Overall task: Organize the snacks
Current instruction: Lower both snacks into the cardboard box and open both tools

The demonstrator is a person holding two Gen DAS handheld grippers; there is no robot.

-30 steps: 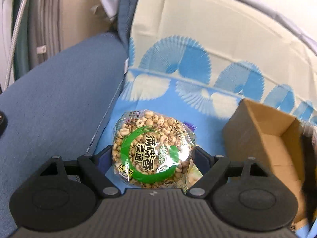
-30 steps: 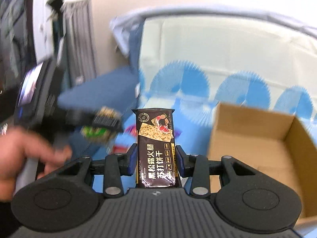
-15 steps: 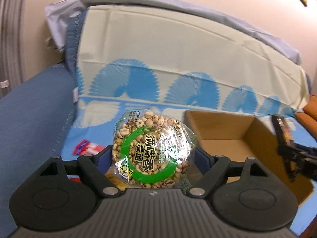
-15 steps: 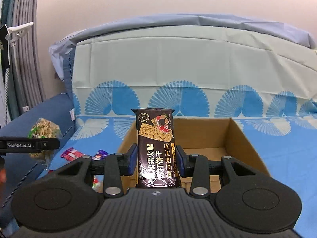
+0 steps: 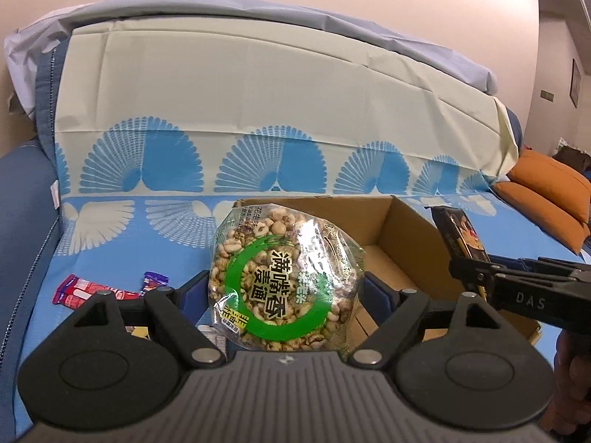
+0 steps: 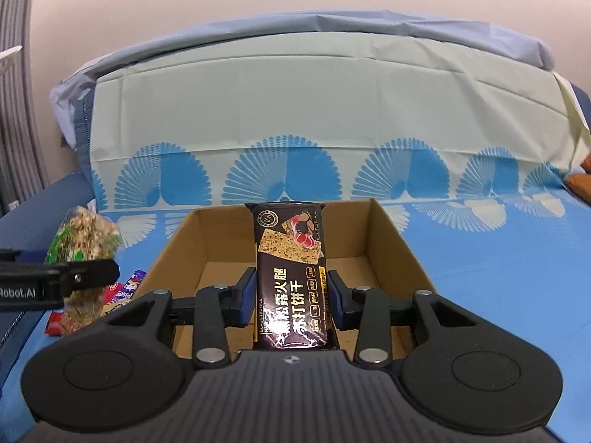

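Box on sofa seat, snacks to its left

Cardboard box (image 6: 384,243) sits on the cloth-covered sofa seat (image 6: 498,258), before the backrest (image 6: 295,103). Loose wrapped snacks (image 5: 83,289) lie left of it. Cushions (image 5: 546,192) lie far right, on the seat.

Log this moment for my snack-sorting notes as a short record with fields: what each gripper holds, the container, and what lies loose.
left gripper: shut on the clear round bag of puffed grain snack with a green ring label
right gripper: shut on the dark brown cracker packet with gold lettering, held upright
container: open brown cardboard box, floor bare where visible
loose items: small red and purple wrappers left of the box
surface: blue cloth with fan pattern
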